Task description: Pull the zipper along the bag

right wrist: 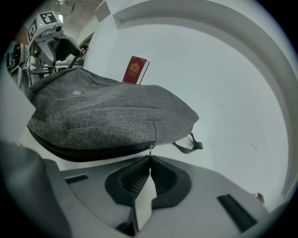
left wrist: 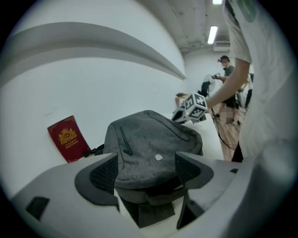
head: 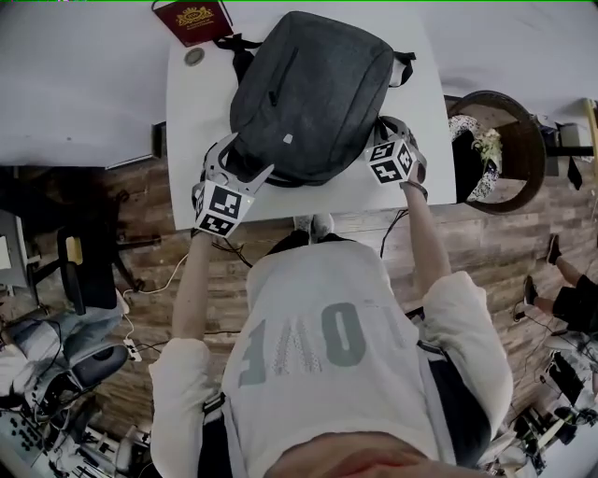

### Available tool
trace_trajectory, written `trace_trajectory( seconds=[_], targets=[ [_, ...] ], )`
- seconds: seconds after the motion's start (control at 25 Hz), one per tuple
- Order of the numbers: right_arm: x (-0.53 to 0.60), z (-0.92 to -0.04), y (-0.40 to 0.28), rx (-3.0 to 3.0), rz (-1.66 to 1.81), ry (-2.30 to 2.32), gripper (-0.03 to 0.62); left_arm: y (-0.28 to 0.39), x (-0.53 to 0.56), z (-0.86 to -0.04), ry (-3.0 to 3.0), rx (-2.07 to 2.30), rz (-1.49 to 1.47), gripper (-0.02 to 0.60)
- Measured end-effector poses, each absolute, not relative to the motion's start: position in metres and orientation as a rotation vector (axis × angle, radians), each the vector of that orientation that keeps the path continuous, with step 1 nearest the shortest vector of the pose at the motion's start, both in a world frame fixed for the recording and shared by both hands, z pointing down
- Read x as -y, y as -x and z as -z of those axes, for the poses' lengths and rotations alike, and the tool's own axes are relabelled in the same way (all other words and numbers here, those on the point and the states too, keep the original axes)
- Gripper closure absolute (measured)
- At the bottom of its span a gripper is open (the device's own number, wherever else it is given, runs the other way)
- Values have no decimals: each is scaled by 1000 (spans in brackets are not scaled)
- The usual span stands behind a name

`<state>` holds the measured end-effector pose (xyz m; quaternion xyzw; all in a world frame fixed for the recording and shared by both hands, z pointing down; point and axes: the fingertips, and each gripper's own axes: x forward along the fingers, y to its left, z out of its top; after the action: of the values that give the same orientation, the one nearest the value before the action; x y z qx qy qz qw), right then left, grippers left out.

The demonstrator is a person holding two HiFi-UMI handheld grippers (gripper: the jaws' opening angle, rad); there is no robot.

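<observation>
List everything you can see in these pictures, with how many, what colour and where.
backpack: one, grey, lying flat on the table
zipper pull: one, silvery, at the backpack's near right edge
booklet: one, red with a gold crest, at the table's far left corner
round disc: one, grey, just in front of the booklet
table: one, white, on a wood floor
round container: one, dark brown, on the floor right of the table
left gripper: one, pale grey, jaws apart astride the backpack's near left corner
right gripper: one, pale grey, shut on the zipper pull
</observation>
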<state>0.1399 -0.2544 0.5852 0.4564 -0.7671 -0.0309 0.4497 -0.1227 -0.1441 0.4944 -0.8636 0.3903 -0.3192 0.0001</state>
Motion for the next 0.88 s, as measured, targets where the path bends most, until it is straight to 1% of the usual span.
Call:
trace_trajectory(
  seconds=[0.36, 0.6, 0.88],
  targets=[
    [253, -586, -140, 1885, 56, -1099, 562, 116, 122, -536, 2541, -676, 1396, 224],
    [252, -587, -140, 1893, -16, -1052, 563, 113, 125, -555, 2577, -613, 1480, 225],
    [251, -587, -140, 1880, -22, -962, 563, 106, 134, -574, 2641, -597, 1568, 225]
  ],
)
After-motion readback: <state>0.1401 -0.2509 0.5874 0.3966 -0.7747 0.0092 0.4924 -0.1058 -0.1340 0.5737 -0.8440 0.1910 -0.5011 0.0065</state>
